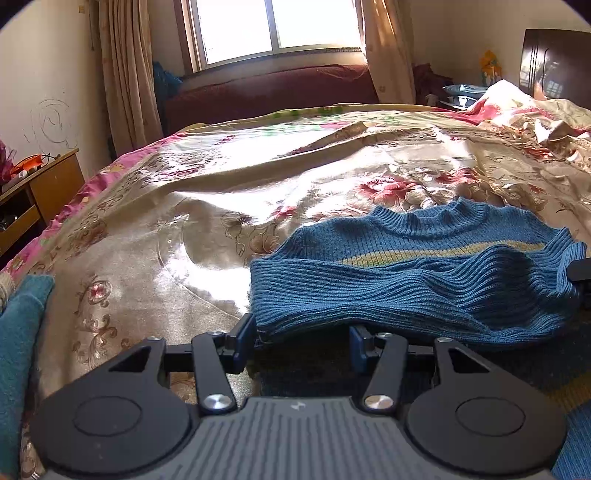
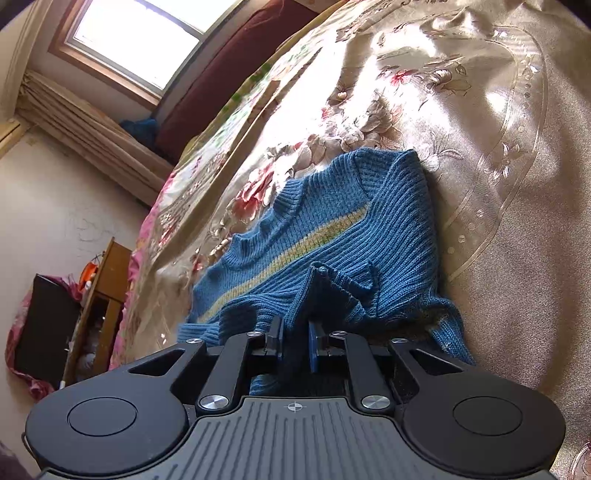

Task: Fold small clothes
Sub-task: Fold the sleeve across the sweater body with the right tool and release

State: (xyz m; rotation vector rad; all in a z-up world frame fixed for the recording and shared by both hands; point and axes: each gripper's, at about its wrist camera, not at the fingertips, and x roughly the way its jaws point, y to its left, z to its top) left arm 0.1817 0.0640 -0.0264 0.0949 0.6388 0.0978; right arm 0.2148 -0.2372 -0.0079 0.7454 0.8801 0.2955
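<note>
Sweater: a small blue ribbed knit sweater with a yellow stripe across the chest lies on the floral bedspread, collar pointing away toward 12 o'clock in the left wrist view, lower part doubled up over the chest.

Left gripper: the left gripper sits at 6 o'clock, jaws spread wide, the folded knit edge draped across the gap between the fingers; the left finger's blue pad touches the fabric's corner, but I cannot tell whether anything is pinched.

Right gripper: the right gripper has its jaws drawn narrow, a bunch of blue knit standing up between them, squeezed and lifted into a peak.

Only the left view shows: the full collar line, the window at 12 o'clock with curtains either side, a dark red couch beneath it, a wooden side table at 9 o'clock, a teal cloth at 8 o'clock, and a sliver of the other gripper at 3 o'clock against the sweater's edge.

Only the right view shows: the sweater from its side, stripe running diagonally, the clamped fold up close, and a clear embossed sheet on the bedspread at 2 o'clock.
</note>
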